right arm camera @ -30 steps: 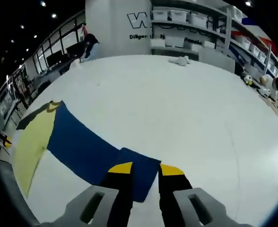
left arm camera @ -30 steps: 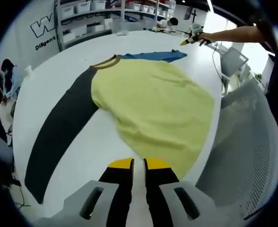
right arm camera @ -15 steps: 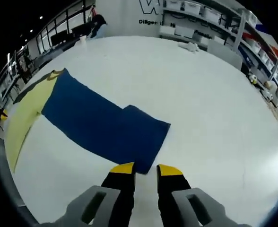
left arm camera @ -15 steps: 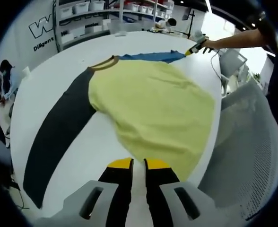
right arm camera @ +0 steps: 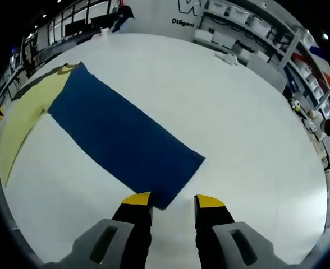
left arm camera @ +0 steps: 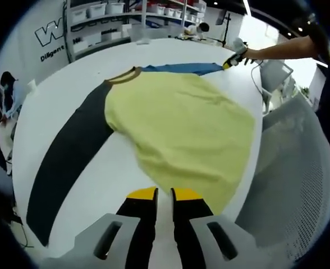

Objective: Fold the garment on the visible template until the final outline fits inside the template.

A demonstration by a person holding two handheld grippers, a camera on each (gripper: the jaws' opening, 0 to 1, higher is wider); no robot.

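Left gripper view, from left to right. The garment, a long-sleeved shirt with a pale yellow body [left arm camera: 182,134], lies flat on the round white table [left arm camera: 58,95]. Its dark charcoal sleeve [left arm camera: 69,162] runs out straight toward the table's near-left edge. A mustard-brown collar band [left arm camera: 123,74] sits at the top of the body, and the royal blue sleeve [left arm camera: 182,68] stretches away beyond it. My left gripper [left arm camera: 164,194], yellow-tipped with black jaws, hovers just above the shirt's lower hem; the jaws are nearly together, a thin slit between them, with nothing held. At upper right my other arm [left arm camera: 283,47] reaches to the far end of the blue sleeve, its tool at the cuff. A white perforated chair back [left arm camera: 299,185] stands beside the table's right edge.

Right gripper view, from left to right. The yellow body [right arm camera: 22,117] lies at the left, and the blue sleeve [right arm camera: 123,140] extends diagonally from it, flat on the table [right arm camera: 238,129]. My right gripper [right arm camera: 173,200] sits at the sleeve's cuff end, jaws parted with a clear gap; the left tip is at the cuff's corner, and nothing is clamped. Shelving with white bins [right arm camera: 255,28] lines the background.
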